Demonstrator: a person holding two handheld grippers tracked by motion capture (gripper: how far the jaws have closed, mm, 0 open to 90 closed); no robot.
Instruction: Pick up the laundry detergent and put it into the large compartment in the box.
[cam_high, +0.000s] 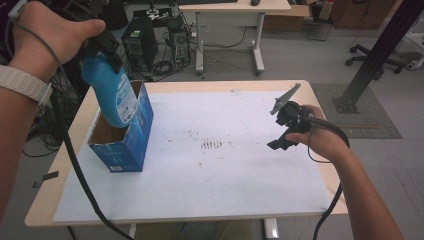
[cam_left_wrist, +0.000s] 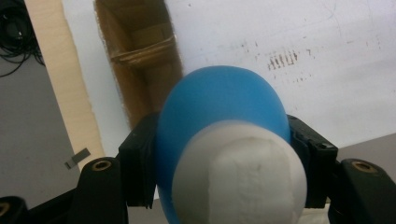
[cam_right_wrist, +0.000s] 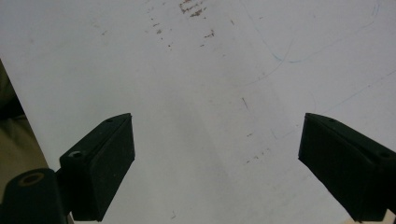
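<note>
Table (cam_high: 210, 86) w/ white sheet (cam_high: 225, 170) covers most of the work area; I treat the sheet as clear landing space. Next in size: blue carton (cam_high: 131, 145), standing upright at the sheet's left edge, top open, brown cardboard interior visible in the left gripper view (cam_left_wrist: 140, 56). Blue bottle (cam_high: 111, 90) sits partly in that opening, base below the rim, upper body and neck above it, tilted slightly toward the table's far left. Left gripper (cam_high: 107, 47) is clamped on the bottle's neck just under the white cap (cam_left_wrist: 240, 175); pads press both sides of the blue shoulder, grip looks firm. Right gripper (cam_high: 286, 131) hovers over bare sheet, well apart from the carton, jaws spread wide, nothing between them (cam_right_wrist: 212, 163). Step in hand, as I judge it: moving the bottle through the carton mouth. Procedure: keep the bottle axis in line w/ the carton walls, travel straight along it, no sideways drag, else the light carton may tip or slide. If the carton shifts, bring the right gripper over and steady its near wall. Keep clamp pressure constant; the rounded shoulder could slip.
</note>
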